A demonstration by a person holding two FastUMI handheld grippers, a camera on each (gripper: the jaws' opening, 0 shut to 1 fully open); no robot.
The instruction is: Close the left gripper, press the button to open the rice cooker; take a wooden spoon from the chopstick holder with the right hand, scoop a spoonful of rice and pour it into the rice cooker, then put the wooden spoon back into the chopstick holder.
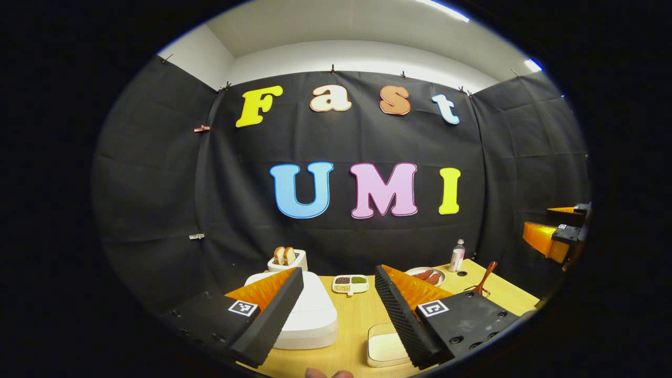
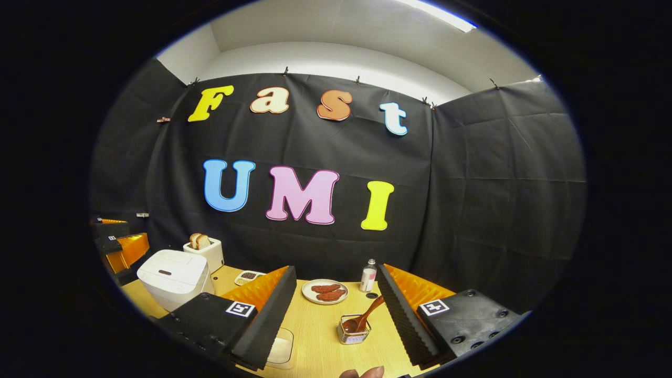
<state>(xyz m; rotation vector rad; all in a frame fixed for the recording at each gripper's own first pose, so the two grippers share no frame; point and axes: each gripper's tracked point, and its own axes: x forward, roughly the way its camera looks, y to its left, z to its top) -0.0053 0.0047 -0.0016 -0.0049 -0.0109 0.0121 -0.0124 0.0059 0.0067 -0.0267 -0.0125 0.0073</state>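
Ribbed fingers of left gripper (image 1: 338, 310) and right gripper (image 2: 336, 310) apart, empty.

Smooth white plastic rice cooker (image 2: 175, 278), glossy wooden spoon (image 2: 363, 318) in wire-metal chopstick holder (image 2: 354, 333), matt wood-grain table (image 2: 320, 331).

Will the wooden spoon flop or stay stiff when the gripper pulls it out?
The wooden spoon looks solid, so probably stiff. It leans in a small wire chopstick holder, which seems light and might tip or lift.
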